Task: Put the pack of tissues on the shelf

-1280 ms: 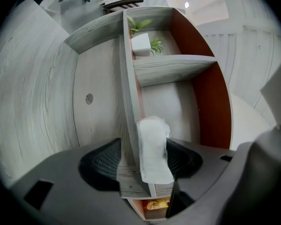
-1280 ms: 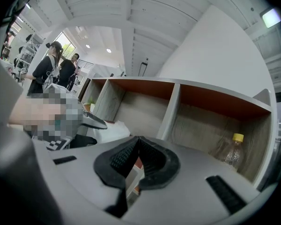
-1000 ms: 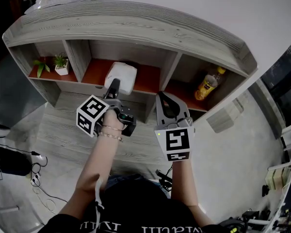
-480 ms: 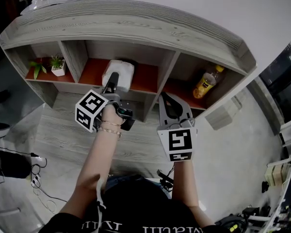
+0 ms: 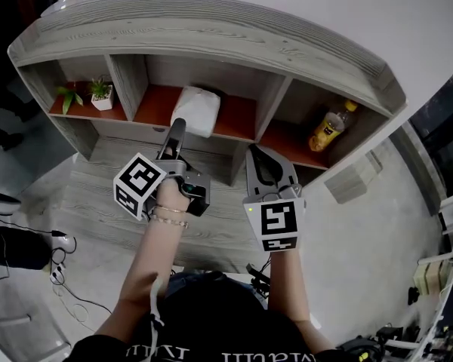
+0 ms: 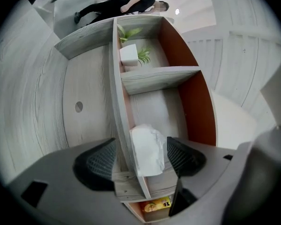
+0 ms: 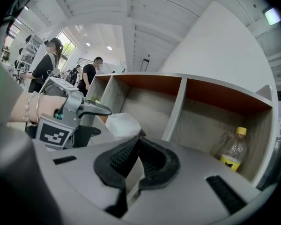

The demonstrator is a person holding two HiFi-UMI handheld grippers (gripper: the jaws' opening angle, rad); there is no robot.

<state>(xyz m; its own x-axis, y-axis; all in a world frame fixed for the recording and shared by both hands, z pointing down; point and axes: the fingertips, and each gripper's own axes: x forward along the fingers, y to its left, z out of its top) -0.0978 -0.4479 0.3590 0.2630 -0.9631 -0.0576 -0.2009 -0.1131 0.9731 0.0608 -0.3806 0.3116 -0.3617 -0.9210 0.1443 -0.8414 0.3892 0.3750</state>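
One step seemed left to me, backing away: the pack of tissues [image 5: 197, 110] lay in the middle compartment of the shelf [image 5: 211, 32], and my left claw [image 5: 176, 127], whose jaws had just been opening, hung released just near of it, pads clear of the pack. My right claw [image 5: 266, 164] hung clenched on nothing. A potted plant [image 5: 100, 95] stood left, a bottle [image 5: 326, 130] right, above a grey wood-grain floor [image 5: 98, 202], with people [image 7: 47, 62] far off.
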